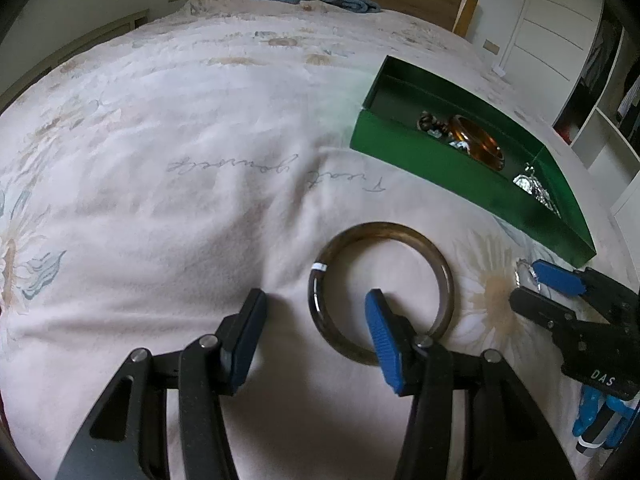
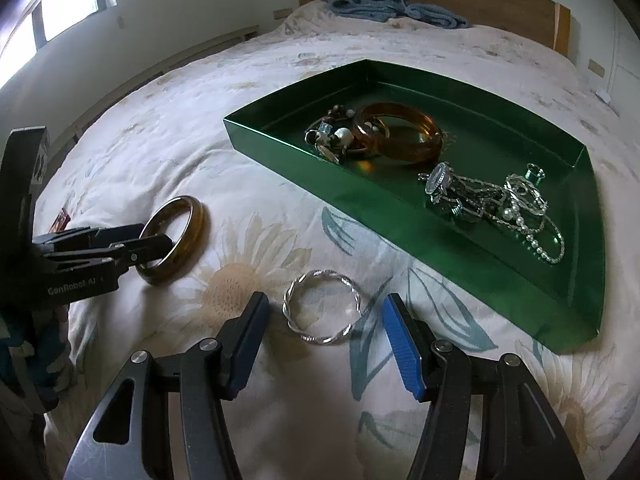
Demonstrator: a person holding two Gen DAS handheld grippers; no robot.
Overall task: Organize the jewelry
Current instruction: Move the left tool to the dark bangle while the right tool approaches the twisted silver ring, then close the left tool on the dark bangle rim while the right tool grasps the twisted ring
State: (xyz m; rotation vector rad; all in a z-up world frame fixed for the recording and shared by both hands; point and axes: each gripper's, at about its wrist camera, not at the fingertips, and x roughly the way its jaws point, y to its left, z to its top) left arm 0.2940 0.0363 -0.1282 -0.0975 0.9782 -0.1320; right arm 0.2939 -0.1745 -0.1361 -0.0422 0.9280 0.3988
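Green tray [image 2: 256, 142]: amber bangle [image 2: 400, 134], beads, watch, chains held.
Right view only: silver twisted bracelet [image 2: 322, 307] between parted fingers, untouched.
Left fingers: parted astride brown bangle [image 1: 380, 292].

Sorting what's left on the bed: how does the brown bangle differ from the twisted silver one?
The brown bangle is thick, smooth and amber-streaked; the silver bangle is thin, twisted wire. The brown one is propped at a tilt with one finger of the left claw inside its ring; the silver one lies flat between the right claw's open fingers, untouched. Both are rings lying on the floral bedspread, outside the green tray.
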